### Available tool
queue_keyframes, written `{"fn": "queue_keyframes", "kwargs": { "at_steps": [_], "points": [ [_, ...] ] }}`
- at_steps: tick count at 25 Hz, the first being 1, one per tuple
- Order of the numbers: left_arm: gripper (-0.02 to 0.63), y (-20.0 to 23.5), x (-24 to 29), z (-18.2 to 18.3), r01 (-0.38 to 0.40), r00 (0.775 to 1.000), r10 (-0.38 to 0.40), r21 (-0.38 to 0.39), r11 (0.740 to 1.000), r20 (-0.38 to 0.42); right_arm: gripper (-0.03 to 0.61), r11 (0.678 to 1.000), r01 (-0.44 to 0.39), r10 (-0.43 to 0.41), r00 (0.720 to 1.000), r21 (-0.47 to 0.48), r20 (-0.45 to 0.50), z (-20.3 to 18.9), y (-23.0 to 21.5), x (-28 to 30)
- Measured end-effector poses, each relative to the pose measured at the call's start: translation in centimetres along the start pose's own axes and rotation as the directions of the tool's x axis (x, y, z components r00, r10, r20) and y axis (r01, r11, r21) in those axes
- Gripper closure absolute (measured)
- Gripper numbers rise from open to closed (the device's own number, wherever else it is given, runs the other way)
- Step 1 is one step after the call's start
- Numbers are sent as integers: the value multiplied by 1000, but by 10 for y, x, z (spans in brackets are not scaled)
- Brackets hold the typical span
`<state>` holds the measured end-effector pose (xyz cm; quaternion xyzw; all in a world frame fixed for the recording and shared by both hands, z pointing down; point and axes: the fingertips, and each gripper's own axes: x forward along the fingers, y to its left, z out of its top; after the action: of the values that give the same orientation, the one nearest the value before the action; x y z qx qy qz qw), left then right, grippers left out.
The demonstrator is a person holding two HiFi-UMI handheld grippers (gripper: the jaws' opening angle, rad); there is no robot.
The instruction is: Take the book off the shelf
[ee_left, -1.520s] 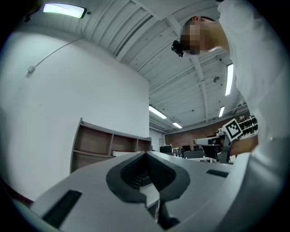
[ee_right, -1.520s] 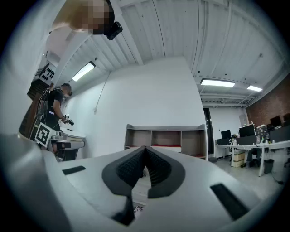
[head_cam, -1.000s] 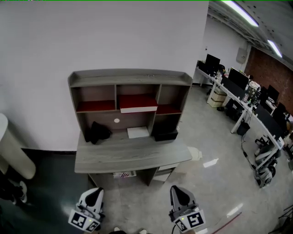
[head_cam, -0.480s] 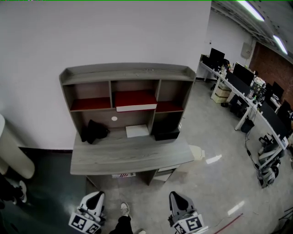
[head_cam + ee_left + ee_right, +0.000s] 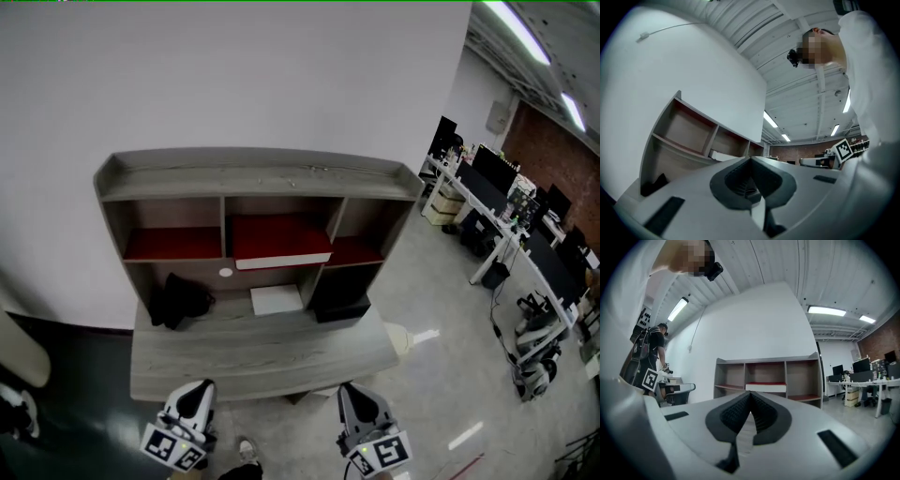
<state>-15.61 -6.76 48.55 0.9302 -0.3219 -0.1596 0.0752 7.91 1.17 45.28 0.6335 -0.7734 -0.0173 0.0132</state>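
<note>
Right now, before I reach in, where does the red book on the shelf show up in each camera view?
Head view: the red book lies flat in the middle compartment, near picture centre.
Left gripper view: only its white page edge shows, left of centre, in the middle compartment.
Right gripper view: picture centre, again in the middle compartment.
Shared landmark: the grey shelf unit, whose three upper compartments show in every view.

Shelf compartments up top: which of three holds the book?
The middle compartment: a red book with white page edges lies flat there; the side compartments show bare red boards.
</note>
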Motion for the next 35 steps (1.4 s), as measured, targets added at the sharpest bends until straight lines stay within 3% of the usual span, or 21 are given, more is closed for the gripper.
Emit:
{"fn": "queue_keyframes", "kwargs": {
  "at_steps": [7,16,26,35],
  "points": [
    [595,39,54,8,55,998,-54,-69,996,13,555,1000,-3,3,1000,6,-4,9,4,64],
    [595,38,100,-4,108,994,-110,-141,984,-6,555,1000,-5,6,999,11,-37,8,-19,94],
    [595,24,146,-4,60,998,-58,-119,991,18,555,995,-99,98,994,13,40,23,-70,127],
    [595,21,192,-15,47,999,-44,-153,987,18,555,995,-96,94,994,34,54,20,-113,127]
  ]
}}
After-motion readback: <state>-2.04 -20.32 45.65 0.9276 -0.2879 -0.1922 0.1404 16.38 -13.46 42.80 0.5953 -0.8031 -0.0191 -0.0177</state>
